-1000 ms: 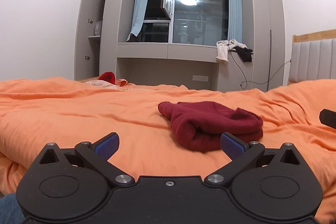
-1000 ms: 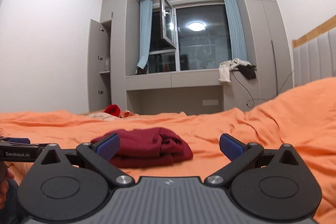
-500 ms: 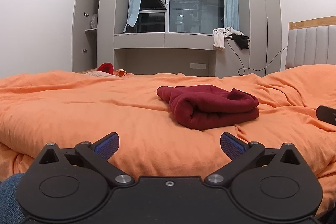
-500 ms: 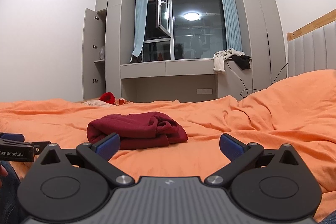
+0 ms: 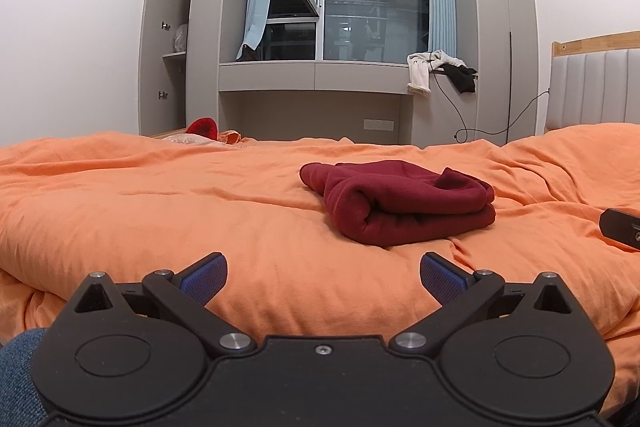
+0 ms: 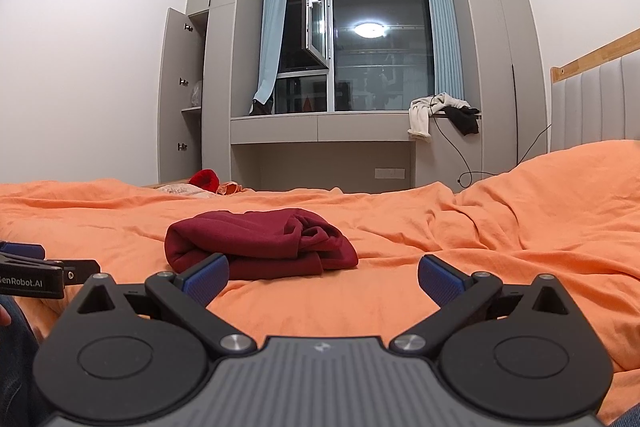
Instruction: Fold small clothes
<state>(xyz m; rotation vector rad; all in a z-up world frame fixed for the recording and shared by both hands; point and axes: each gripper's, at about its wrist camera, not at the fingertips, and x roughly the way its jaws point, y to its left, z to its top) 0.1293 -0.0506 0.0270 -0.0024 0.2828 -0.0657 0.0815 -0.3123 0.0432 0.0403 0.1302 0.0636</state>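
On the orange duvet [image 5: 160,195], a folded dark-red garment [image 5: 400,203] is seen lying mid-bed, w/ nothing between it & either tool. Left gripper [image 5: 323,273] is held low at the near edge, fingers spread wide apart, empty. Right gripper [image 6: 323,273] is likewise spread & empty, just short of the garment. Window [image 6: 380,51], grey cabinets [image 6: 180,95] & a padded headboard [image 5: 592,87] are seen behind.
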